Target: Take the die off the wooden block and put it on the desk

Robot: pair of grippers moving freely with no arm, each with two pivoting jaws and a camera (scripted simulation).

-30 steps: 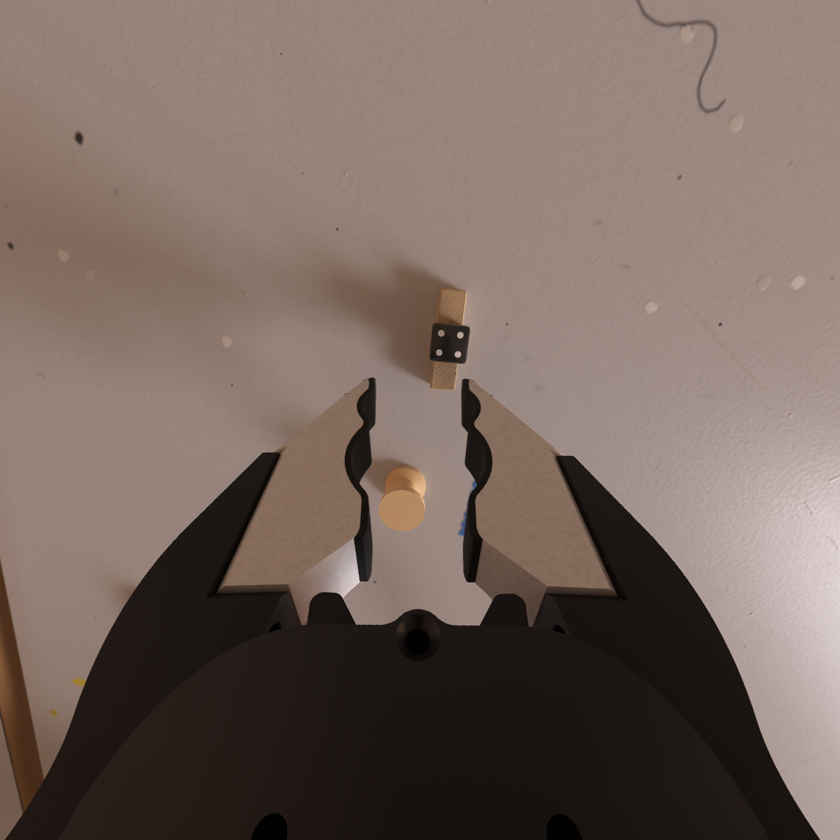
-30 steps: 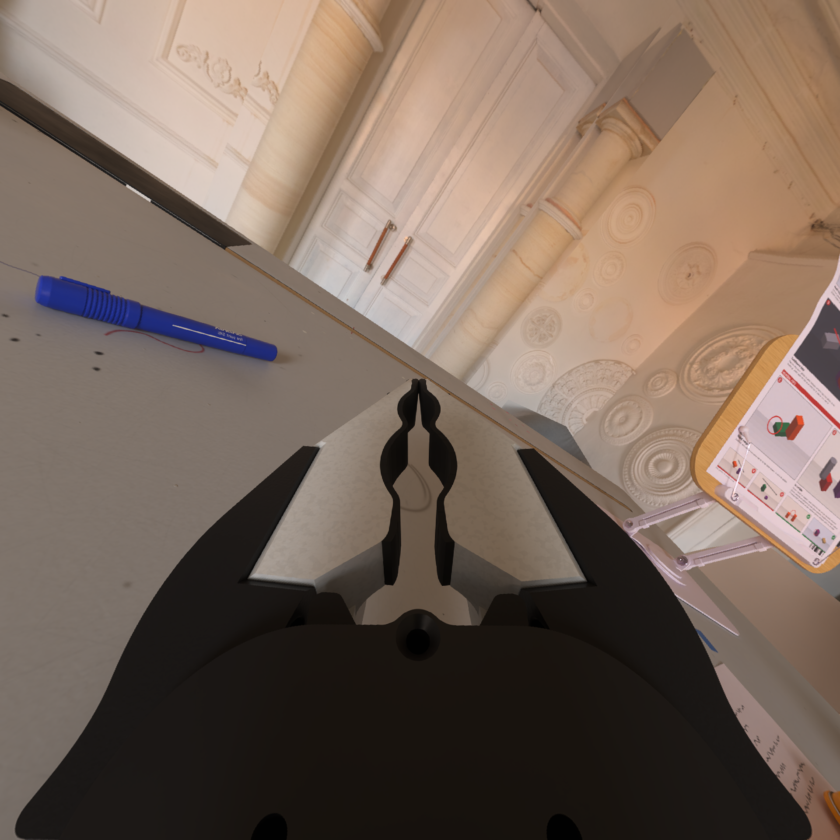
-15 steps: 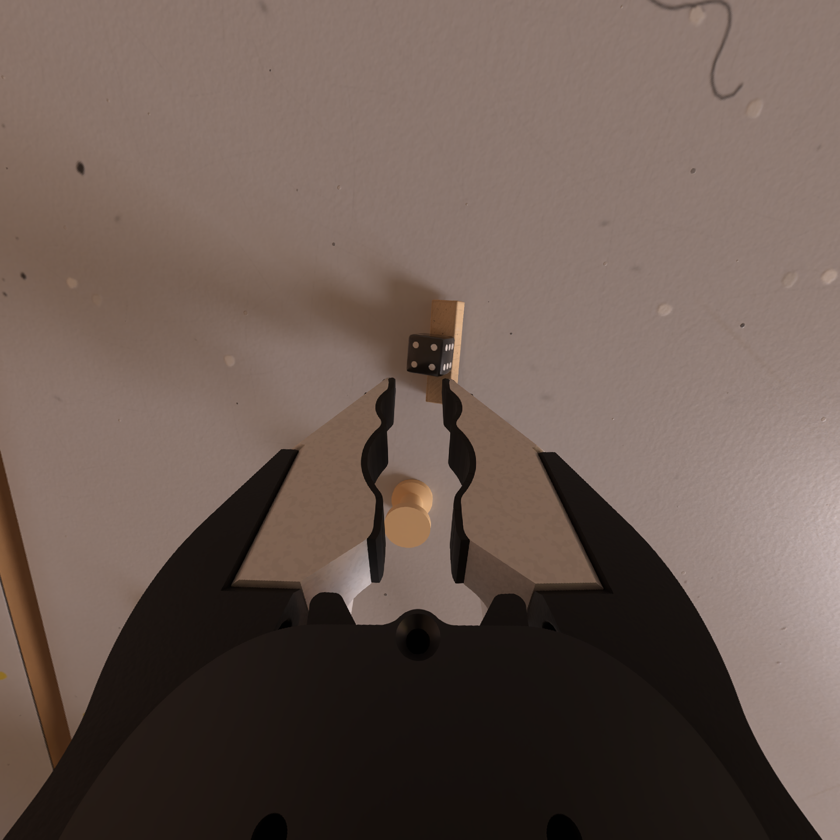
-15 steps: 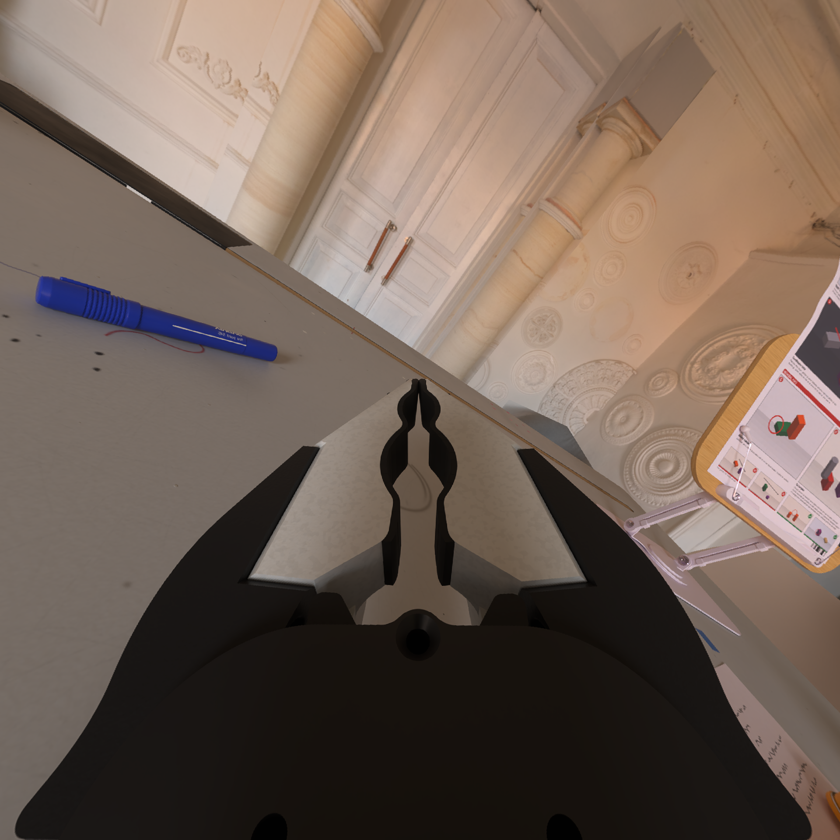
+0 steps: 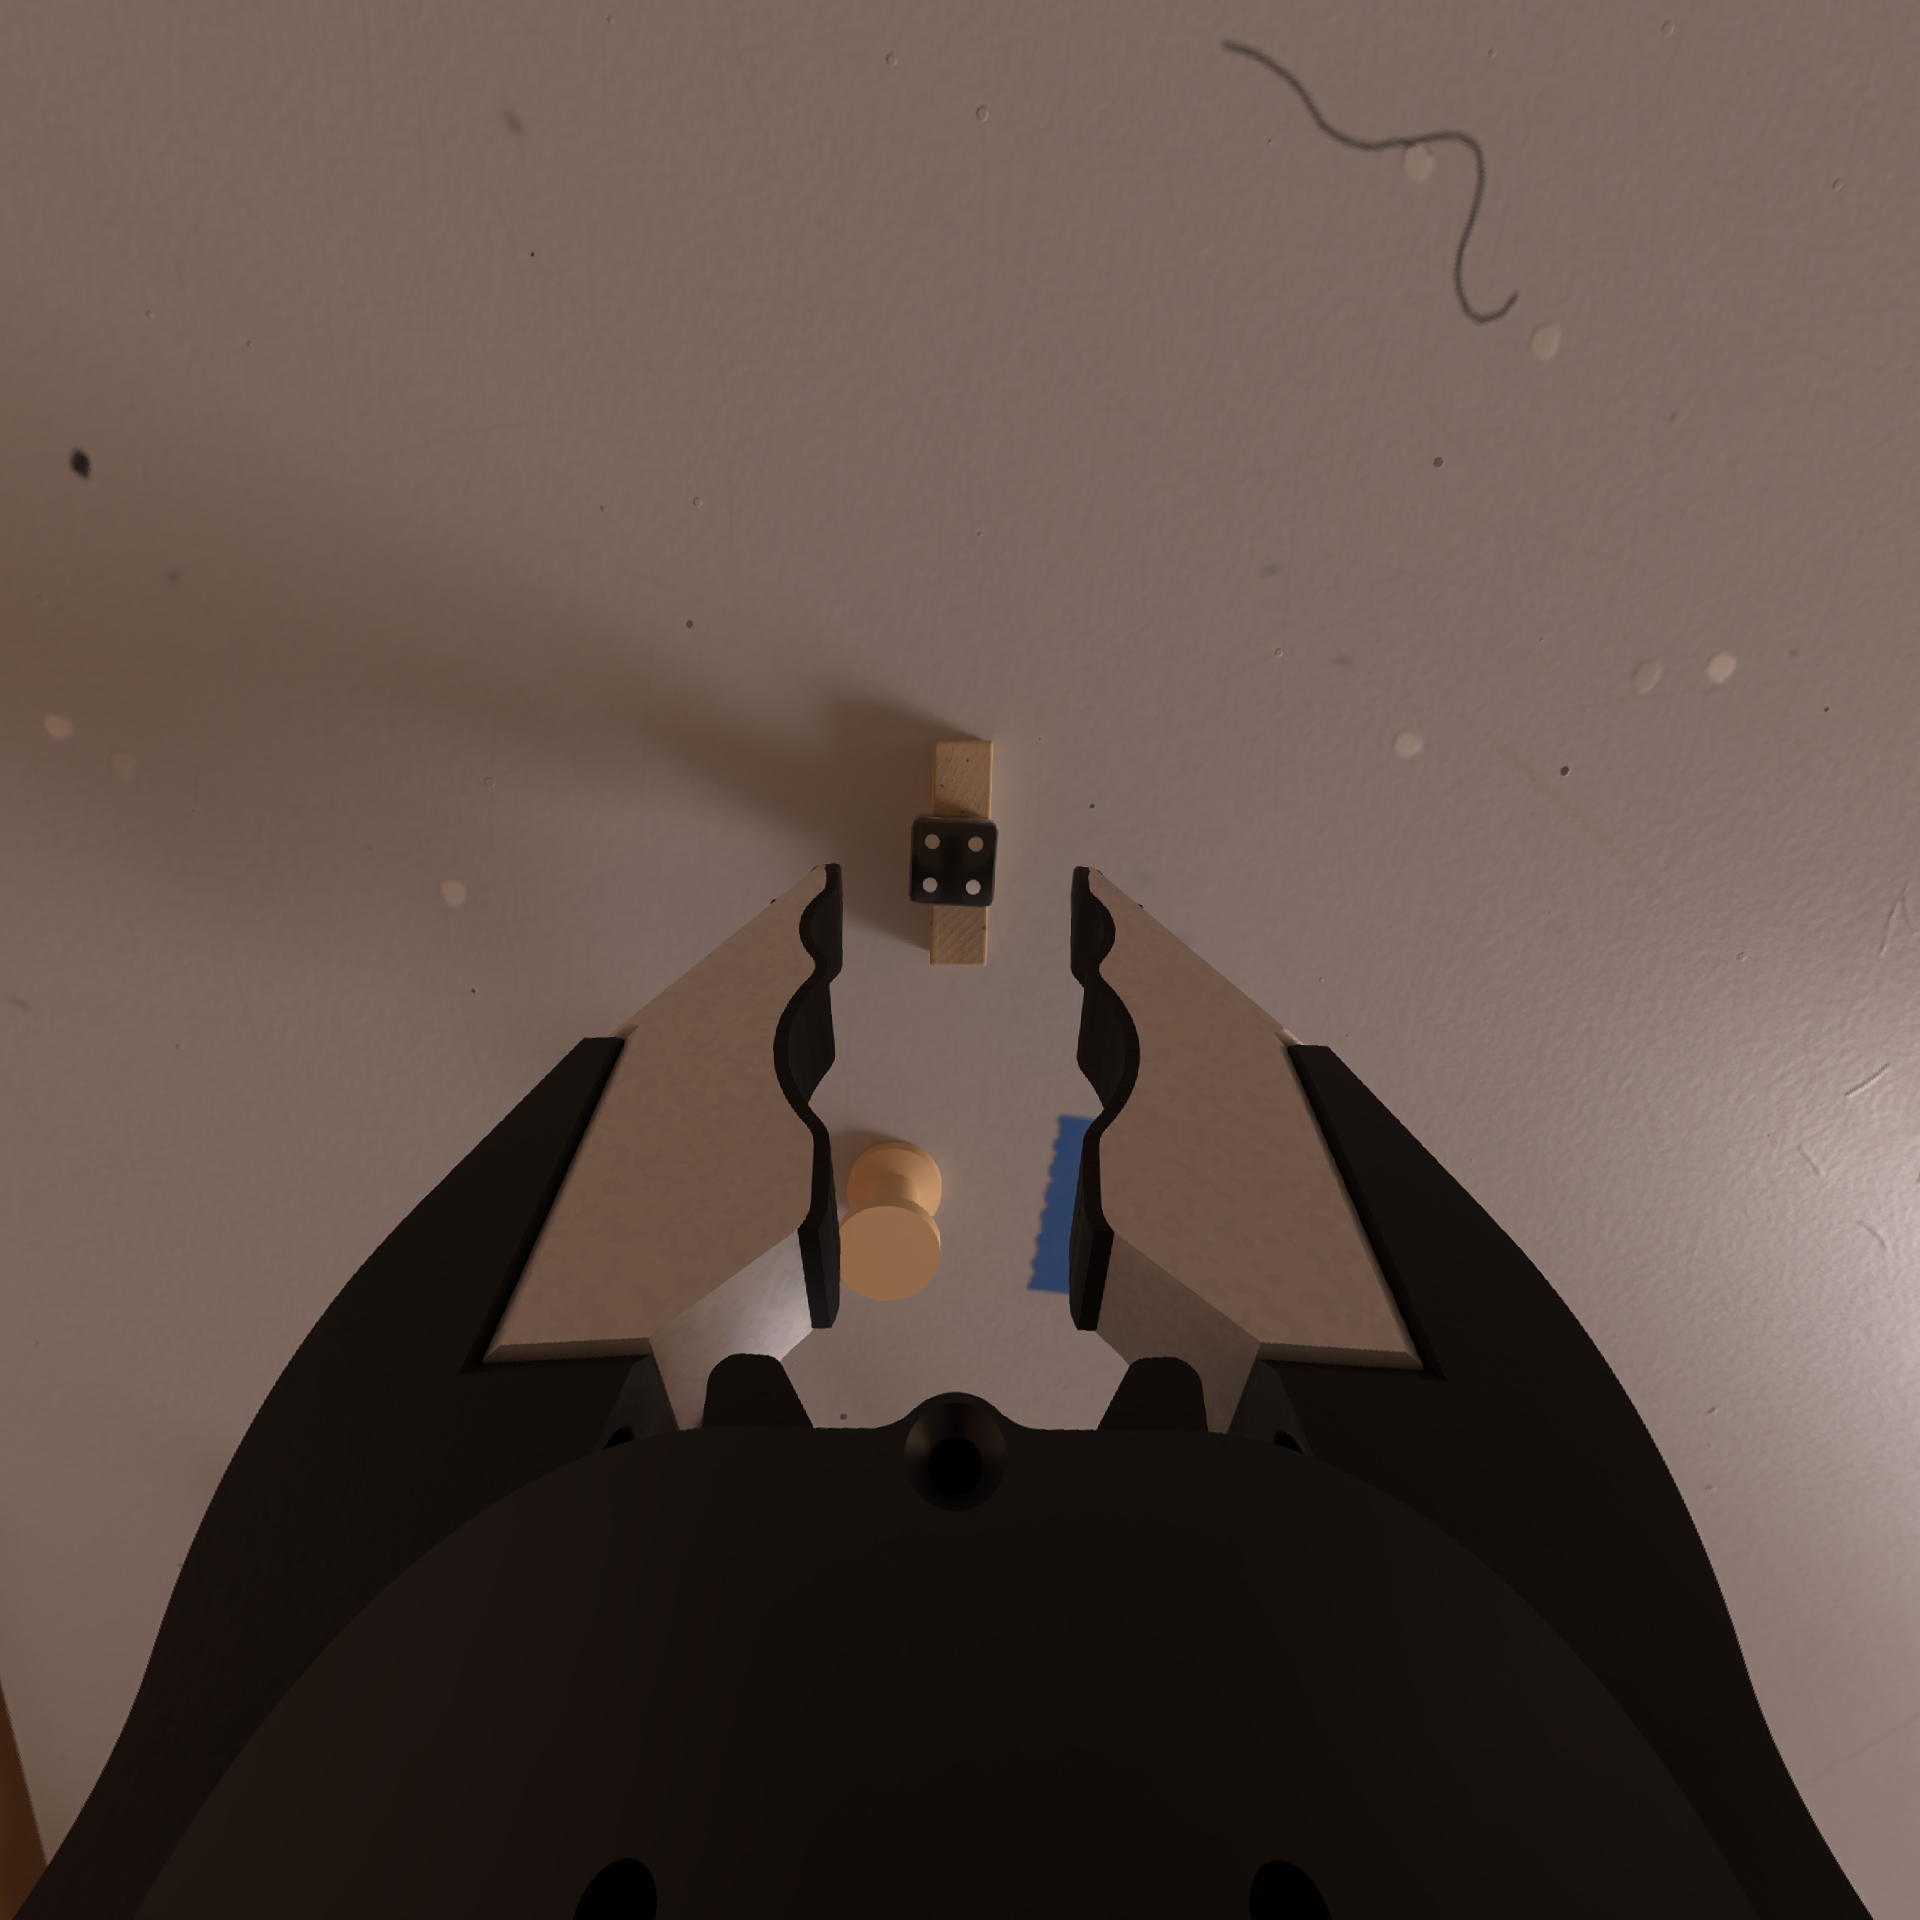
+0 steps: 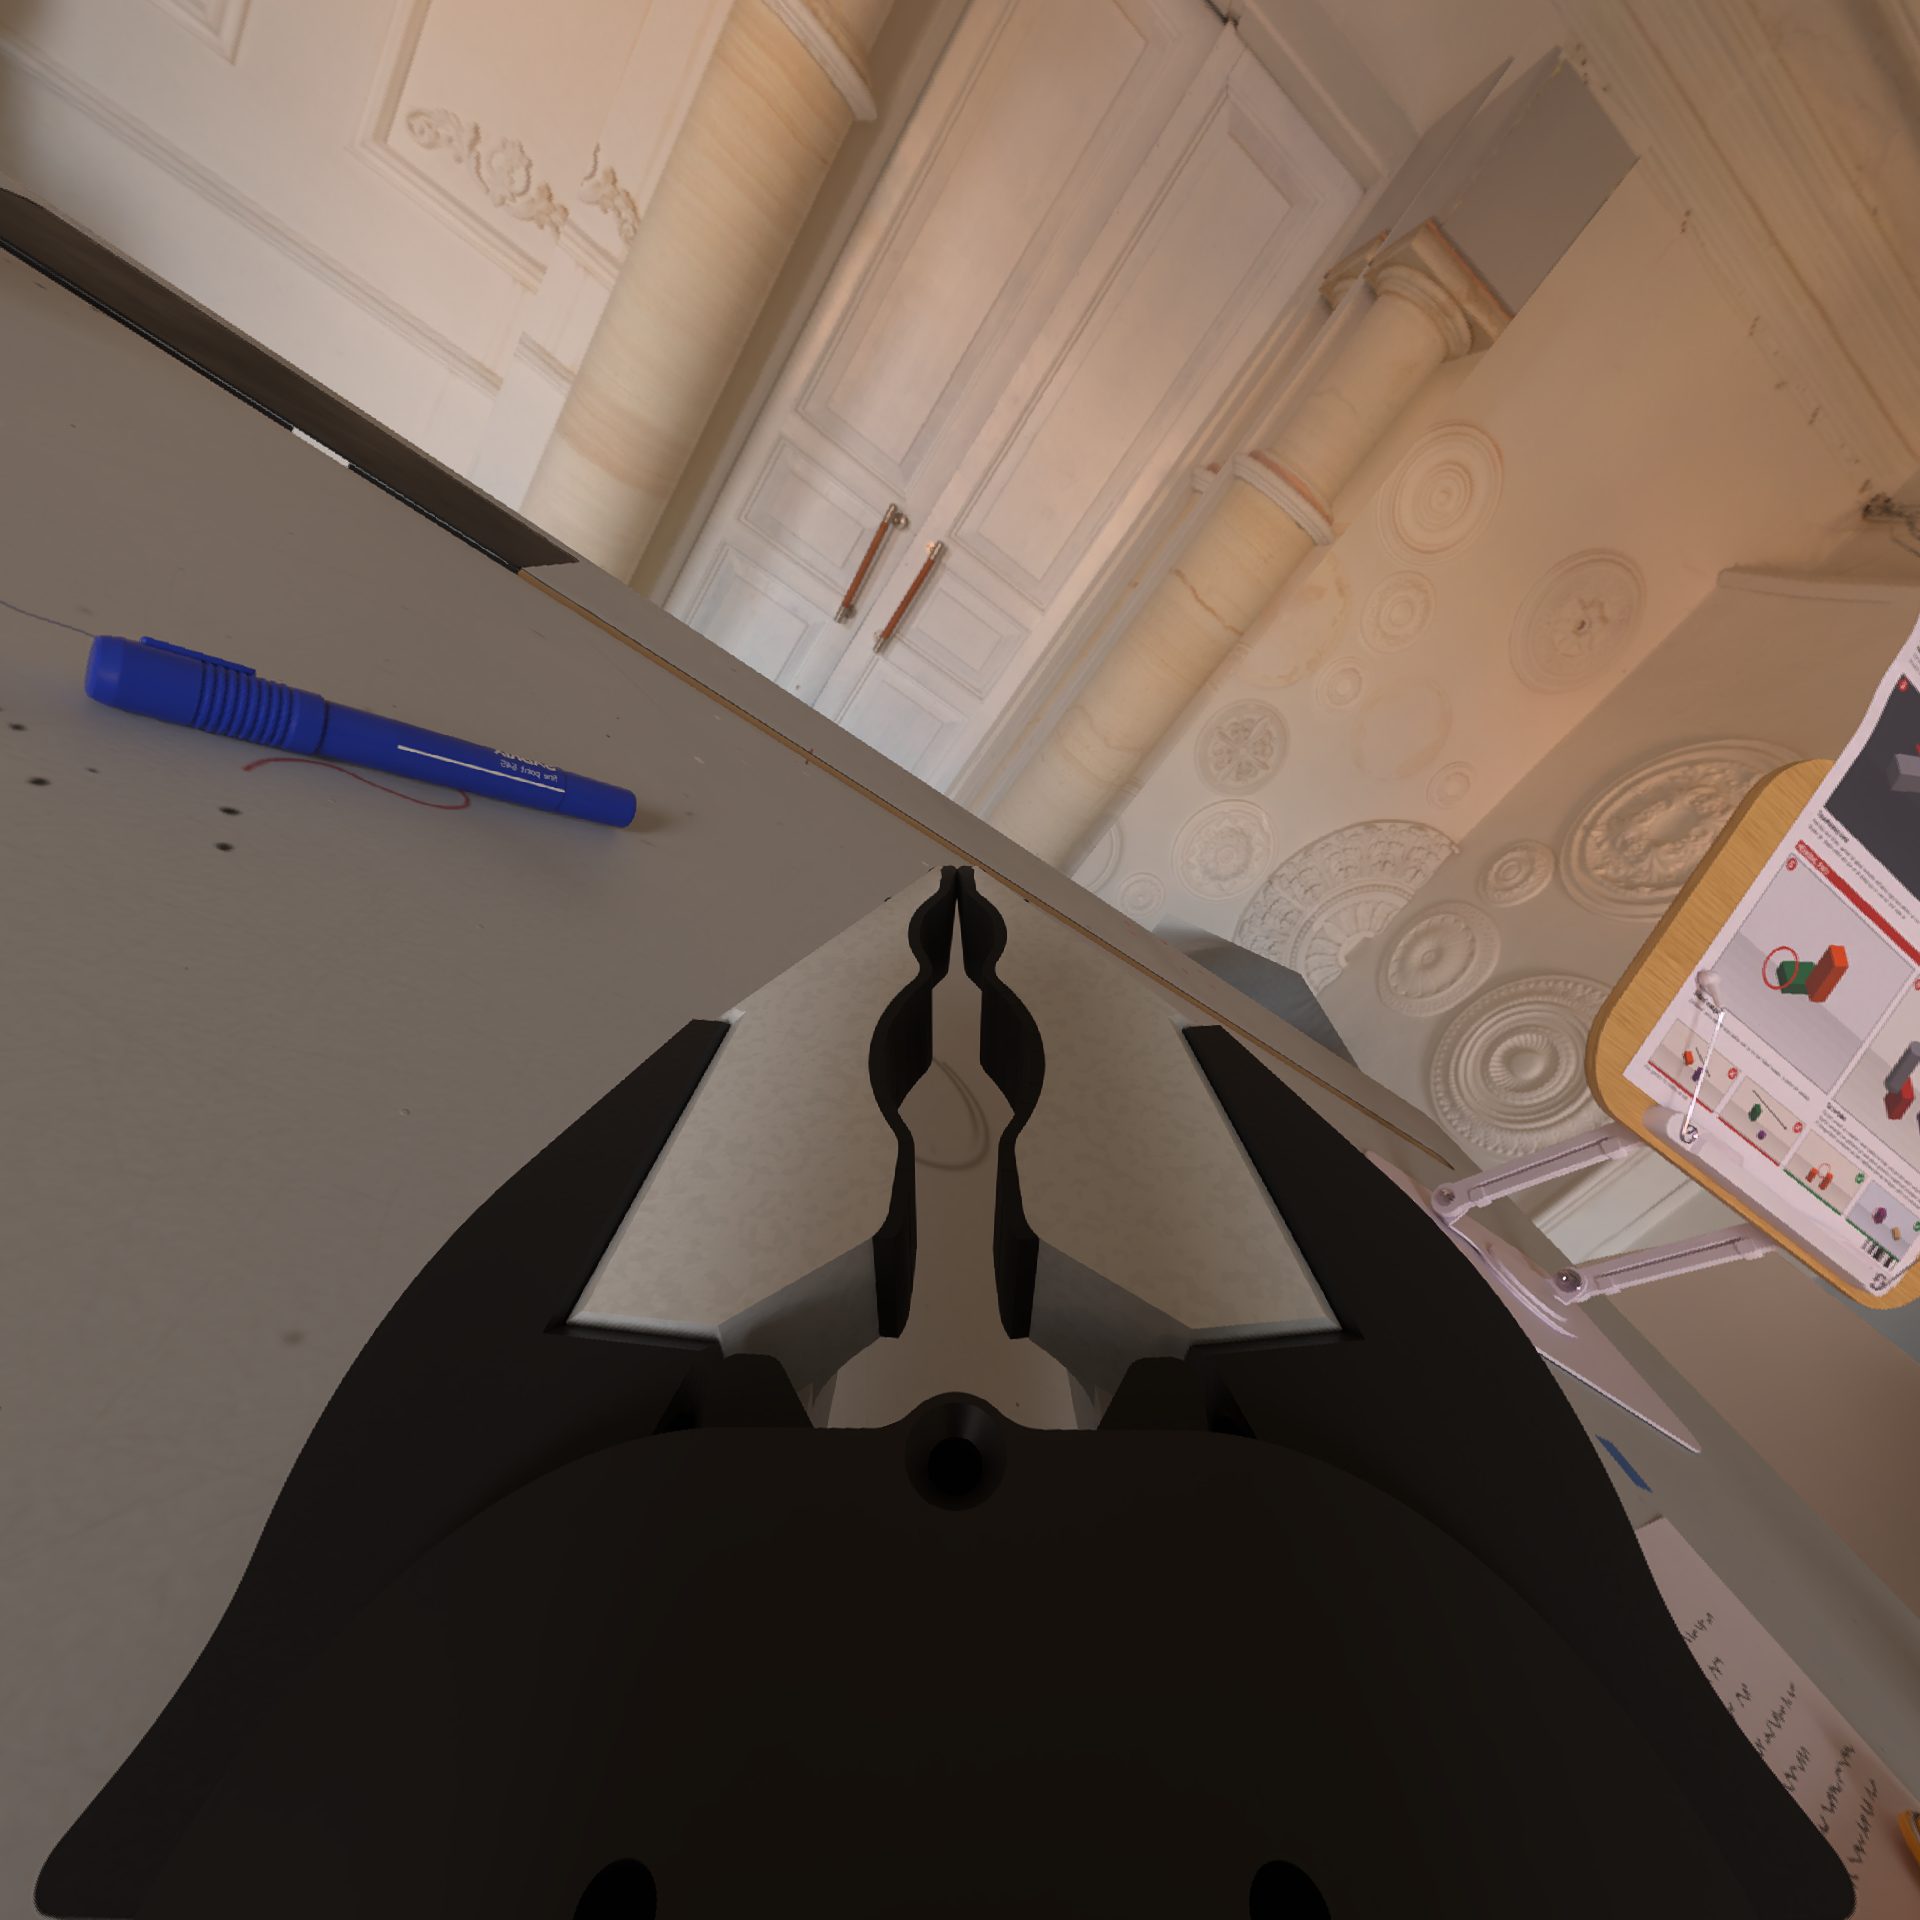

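Observation:
A black die (image 5: pixel 953 861) with white pips sits on top of a small pale wooden block (image 5: pixel 961 774) lying on the grey desk (image 5: pixel 416 416). My left gripper (image 5: pixel 955 883) is open above them, looking down, and the die appears between its two fingertips. It holds nothing. My right gripper (image 6: pixel 956 883) is shut and empty, low over the desk (image 6: pixel 208 1039) and away from the die. The die and block do not show in the right wrist view.
A tan wooden knob (image 5: pixel 891 1221) and a strip of blue tape (image 5: pixel 1058 1205) lie on the desk under the left gripper's jaws. A blue marker (image 6: pixel 353 727) lies on the desk left of the right gripper. A clipboard on a stand (image 6: pixel 1787 1039) is at the right.
My left gripper has opened wider and shifted so the die now lies centred between its fingertips. The right gripper has not moved.

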